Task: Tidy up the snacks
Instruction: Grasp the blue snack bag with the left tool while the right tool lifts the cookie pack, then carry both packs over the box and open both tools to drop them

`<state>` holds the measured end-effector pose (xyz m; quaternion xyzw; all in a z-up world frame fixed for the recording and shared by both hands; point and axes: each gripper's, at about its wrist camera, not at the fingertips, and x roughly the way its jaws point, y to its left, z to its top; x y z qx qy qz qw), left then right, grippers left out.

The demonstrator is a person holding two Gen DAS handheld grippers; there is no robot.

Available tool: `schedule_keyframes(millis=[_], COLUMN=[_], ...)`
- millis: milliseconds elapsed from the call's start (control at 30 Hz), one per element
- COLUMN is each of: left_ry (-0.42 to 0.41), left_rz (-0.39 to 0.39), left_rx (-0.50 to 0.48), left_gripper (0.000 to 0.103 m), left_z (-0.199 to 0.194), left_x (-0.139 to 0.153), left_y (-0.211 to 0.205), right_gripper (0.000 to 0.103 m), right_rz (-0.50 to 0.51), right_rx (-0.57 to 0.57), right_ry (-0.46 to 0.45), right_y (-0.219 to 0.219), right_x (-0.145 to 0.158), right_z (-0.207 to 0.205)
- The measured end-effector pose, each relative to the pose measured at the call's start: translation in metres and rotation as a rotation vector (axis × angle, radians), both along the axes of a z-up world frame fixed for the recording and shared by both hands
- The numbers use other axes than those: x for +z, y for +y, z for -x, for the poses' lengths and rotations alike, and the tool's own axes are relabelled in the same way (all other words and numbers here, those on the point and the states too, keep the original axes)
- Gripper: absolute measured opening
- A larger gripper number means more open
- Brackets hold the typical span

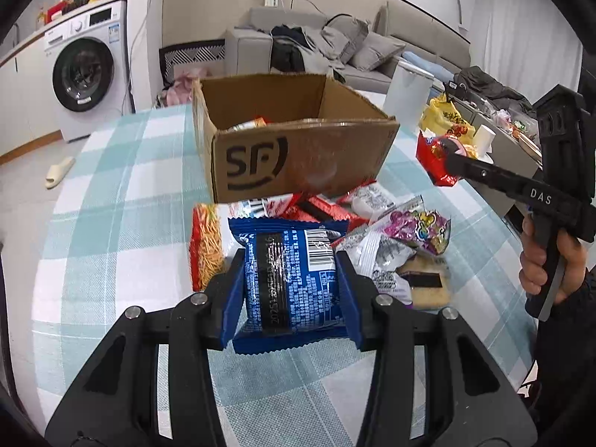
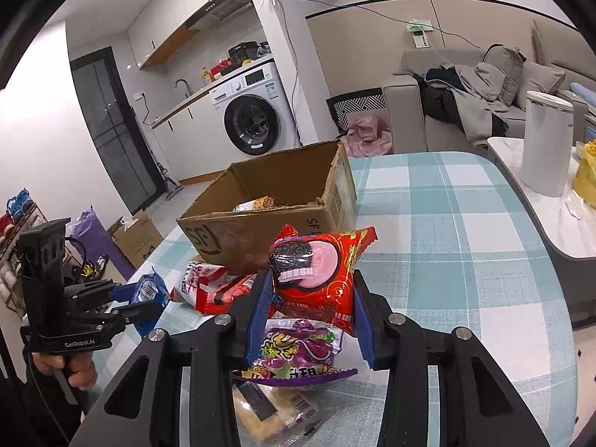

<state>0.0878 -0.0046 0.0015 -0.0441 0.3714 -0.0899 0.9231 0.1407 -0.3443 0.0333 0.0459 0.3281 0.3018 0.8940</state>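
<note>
While a heap of loose snack packets waits on the table's blue-and-white checked cloth, the left gripper pinches a blue foil snack packet by its two long sides, barcode face up, and holds it above the cloth just short of the open brown cardboard box printed with a black logo. Beside it, the right gripper clamps a red foil cookie packet showing a dark sandwich biscuit, raised over a purple candy bag and a clear-wrapped pale cracker pack. One yellow noodle pack already lies inside the box, which stands near the far edge of the table. Judged from here, the work is at an early stage. To do this step well, each packet should probably be carried clear over the near wall of the box before the pads let go, lowered flat rather than dropped, and the two hands taken in turn so that they do not meet above the opening, since the soft foil could slip from a side grip
</note>
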Motion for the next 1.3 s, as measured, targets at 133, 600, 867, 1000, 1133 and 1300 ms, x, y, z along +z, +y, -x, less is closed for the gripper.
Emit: schedule_keyframes(millis=[133,600,867,1000,1133,1300], left_ry=[-0.027,-0.063,-0.08,-0.086,-0.098,-0.118], left_rz=[-0.007,-0.008,-0.005,-0.007,-0.013,-0.012], left_rx=[0.02,0.074,0.1,0.103,0.106,0.115], left_gripper=[0.042,0.042,0.042,0.042,0.042,0.042], left_z=[0.004,0.001,-0.007,-0.012,-0.017,-0.023], left_x=[0.007,0.02,0.026,0.029,0.034,0.043], left_y=[0.001,0.01,0.013,0.014,0.013,0.015], right_gripper=[0.041,0.041,0.041,0.041,0.041,0.041], right_rz=[-0.013,-0.03,-0.051,-0.059,-0.066,-0.071], right_rx=[0.01,0.047,0.062,0.066,0.067,0.072], right_ry=[-0.006,-0.037,-0.048,-0.055,-0.066,-0.076], right_y=[0.003,0.018,0.024,0.028,0.031,0.037], right_x=[0.002,0.01,0.015,0.02,0.027,0.035], right_z=[0.002,0.011,0.013,0.013,0.012,0.011])
